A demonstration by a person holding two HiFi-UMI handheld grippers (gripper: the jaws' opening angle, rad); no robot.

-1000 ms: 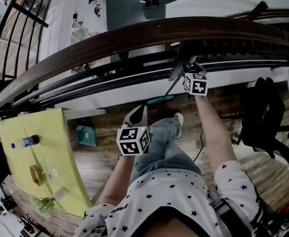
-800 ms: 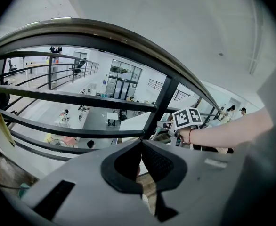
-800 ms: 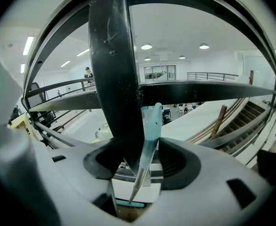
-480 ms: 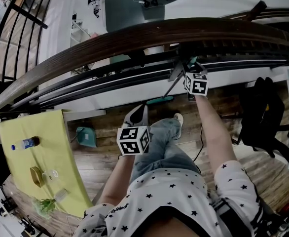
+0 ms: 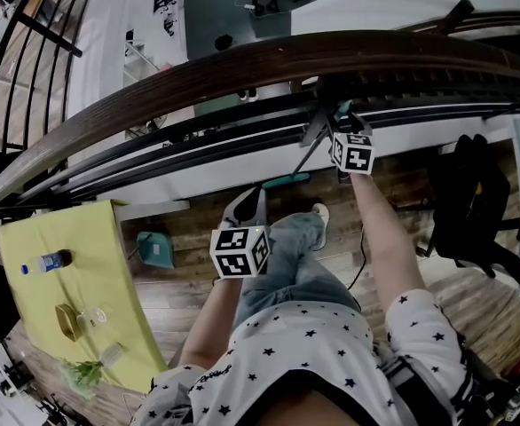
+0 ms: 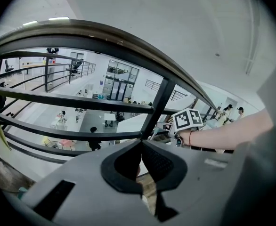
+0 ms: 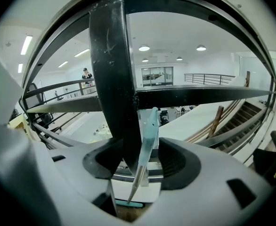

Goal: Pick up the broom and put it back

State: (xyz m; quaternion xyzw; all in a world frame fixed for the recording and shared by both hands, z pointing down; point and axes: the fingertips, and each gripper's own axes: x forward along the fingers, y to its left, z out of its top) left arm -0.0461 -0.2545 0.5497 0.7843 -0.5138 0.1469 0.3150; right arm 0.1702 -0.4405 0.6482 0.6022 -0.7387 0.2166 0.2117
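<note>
Balcony, wooden floor point(image 5: 185, 238), dark railing point(image 5: 198, 71). Broom point(image 7: 147, 138): upright against railing post point(image 7: 110, 79), standing loose between the just-widened fingers of the right gripper point(image 7: 143, 158). Left gripper point(image 6: 140, 160): fingers closed together, empty.

The broom point(image 7: 148, 138), teal grip over a metal shaft, leans against the black railing post point(image 7: 110, 79).

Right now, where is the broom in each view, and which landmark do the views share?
Head view: broom at upper centre, leaning below the handrail.
Left gripper view: not seen.
Right gripper view: its handle at lower centre, beside the post.
Shared landmark: the handrail, also at and.
</note>
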